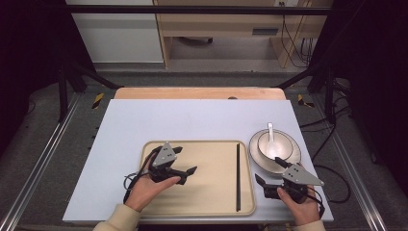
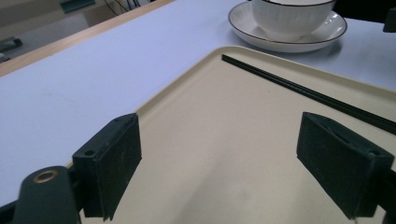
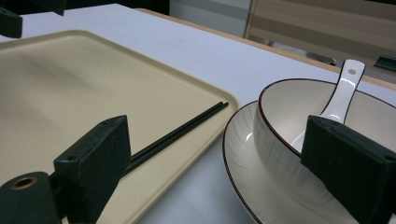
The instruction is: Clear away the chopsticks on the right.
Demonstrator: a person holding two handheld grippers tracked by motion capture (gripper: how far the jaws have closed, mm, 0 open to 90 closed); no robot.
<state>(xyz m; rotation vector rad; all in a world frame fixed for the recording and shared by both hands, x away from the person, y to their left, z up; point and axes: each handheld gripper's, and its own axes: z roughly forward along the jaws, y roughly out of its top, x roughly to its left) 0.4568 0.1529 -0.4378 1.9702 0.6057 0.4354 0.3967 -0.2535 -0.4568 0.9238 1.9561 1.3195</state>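
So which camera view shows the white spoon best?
The right gripper view: the spoon is close there, lying in the bowl with its handle up over the rim, its scoop partly behind one jaw. The high view shows it whole but small. The left gripper view cuts the bowl off at the top edge.

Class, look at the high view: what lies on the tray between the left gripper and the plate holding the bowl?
In the high view, the black chopsticks lie along the tray's right edge, between the left gripper and the plate. The rest of that stretch is bare tray.
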